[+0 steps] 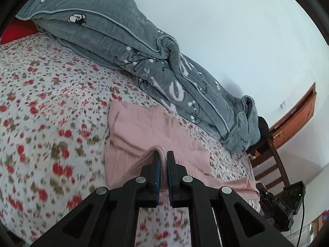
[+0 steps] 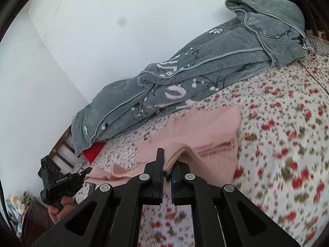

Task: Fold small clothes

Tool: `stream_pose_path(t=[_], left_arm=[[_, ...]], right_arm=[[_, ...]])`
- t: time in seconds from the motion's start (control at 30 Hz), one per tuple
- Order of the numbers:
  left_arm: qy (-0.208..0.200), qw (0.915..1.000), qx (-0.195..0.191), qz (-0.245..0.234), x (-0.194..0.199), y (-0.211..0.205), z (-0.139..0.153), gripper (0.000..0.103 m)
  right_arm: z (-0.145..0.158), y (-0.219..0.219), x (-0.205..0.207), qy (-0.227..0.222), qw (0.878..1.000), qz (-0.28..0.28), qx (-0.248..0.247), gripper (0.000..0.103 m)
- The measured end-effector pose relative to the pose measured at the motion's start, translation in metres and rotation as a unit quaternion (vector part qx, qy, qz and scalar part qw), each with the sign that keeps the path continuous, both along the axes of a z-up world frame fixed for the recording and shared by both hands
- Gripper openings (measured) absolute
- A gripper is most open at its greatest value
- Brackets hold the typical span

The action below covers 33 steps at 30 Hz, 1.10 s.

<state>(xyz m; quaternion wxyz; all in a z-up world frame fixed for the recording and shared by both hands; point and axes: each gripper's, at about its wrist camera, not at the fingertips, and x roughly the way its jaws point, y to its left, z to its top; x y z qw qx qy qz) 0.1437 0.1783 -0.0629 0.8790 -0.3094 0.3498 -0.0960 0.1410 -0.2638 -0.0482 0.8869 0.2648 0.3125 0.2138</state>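
Left gripper [image 1: 163,154] pinched narrow on a raised ribbed edge of the pink garment [image 1: 144,131]. Right gripper [image 2: 168,158] likewise clamped on a pink fold. Garment lies partly folded on the floral bedsheet [image 1: 51,94]. Just beyond it, a bunched grey quilt [image 1: 115,41] along the white wall [image 1: 236,30]. Wooden chair [image 1: 273,160] off the bed's end.

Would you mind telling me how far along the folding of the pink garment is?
Partly done: the pink garment lies on the floral bedsheet with layers already doubled. In hand: the left gripper and right gripper each pinch a ribbed edge. Left: laying that edge over and releasing.
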Motion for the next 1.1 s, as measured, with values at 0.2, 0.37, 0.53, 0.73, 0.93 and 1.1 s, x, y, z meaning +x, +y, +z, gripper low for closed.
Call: stream_pose_path(t=[0.2, 0.37, 0.53, 0.73, 0.93, 1.1], left_arm=[[0.021, 0.9997, 0.006, 0.007, 0.059, 0.003, -0.009, 0.007], [0.043, 0.9989, 0.013, 0.012, 0.108, 0.002, -0.025, 0.007], [0.076, 0.9967, 0.021, 0.02, 0.161, -0.001, -0.05, 0.007], [0.114, 0.9929, 0.034, 0.011, 0.219, -0.006, -0.079, 0.008], [0.075, 0.994, 0.077, 0.015, 0.234, -0.007, -0.077, 0.061], [0.064, 0.9944, 0.084, -0.005, 0.236, -0.013, -0.08, 0.061]], right_arm=[[-0.007, 0.001, 0.054, 0.013, 1.0, -0.005, -0.001, 0.005], [-0.016, 0.004, 0.102, 0.028, 1.0, -0.005, -0.003, 0.005], [-0.035, 0.006, 0.156, 0.054, 0.998, -0.006, -0.015, 0.005], [-0.074, 0.014, 0.219, 0.103, 0.993, -0.011, -0.05, 0.007], [-0.083, 0.008, 0.251, 0.104, 0.993, -0.018, -0.056, 0.033], [-0.08, 0.012, 0.252, 0.074, 0.989, -0.017, -0.13, 0.039]])
